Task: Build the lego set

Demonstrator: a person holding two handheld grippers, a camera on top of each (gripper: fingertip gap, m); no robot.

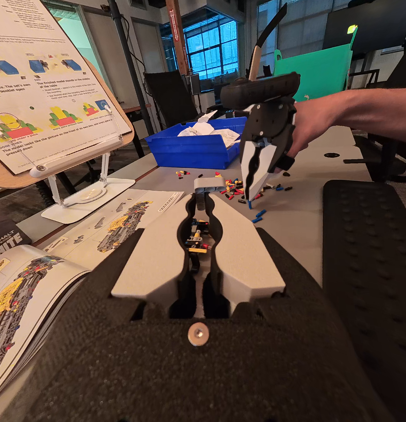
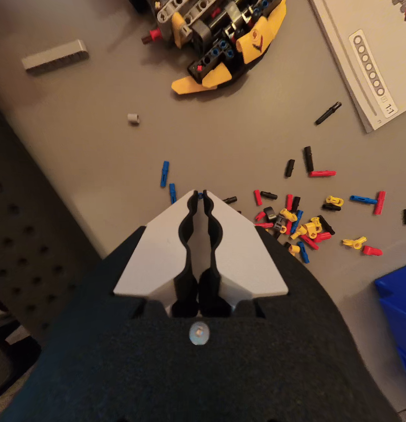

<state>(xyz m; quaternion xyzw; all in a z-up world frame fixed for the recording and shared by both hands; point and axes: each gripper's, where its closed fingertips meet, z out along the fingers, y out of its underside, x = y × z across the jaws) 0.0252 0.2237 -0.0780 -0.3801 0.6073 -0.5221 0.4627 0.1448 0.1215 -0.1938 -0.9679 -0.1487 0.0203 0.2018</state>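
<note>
In the left wrist view my left gripper (image 1: 200, 198) is shut on a grey lego piece (image 1: 207, 184), pinching its dark stem so its light grey three-hole end sticks out past the tips. Through the finger gap part of the yellow-and-black lego model (image 1: 196, 237) shows below. My right gripper (image 1: 249, 201), held by a hand, points down at the table and is shut on a blue pin (image 1: 250, 204). In the right wrist view the right gripper (image 2: 199, 194) pinches that blue pin (image 2: 200, 195) end-on. The model (image 2: 220, 38) lies ahead of it.
Loose red, yellow, blue and black pins (image 2: 307, 228) lie scattered to the right. A grey beam (image 2: 54, 57) and a small grey bush (image 2: 133, 118) lie left. There is also an open booklet (image 1: 120, 219), a blue bin (image 1: 193, 146), a sheet on a stand (image 1: 49, 91) and a black mat (image 1: 366, 251). The grippers' ends are close to 20 cm from one another.
</note>
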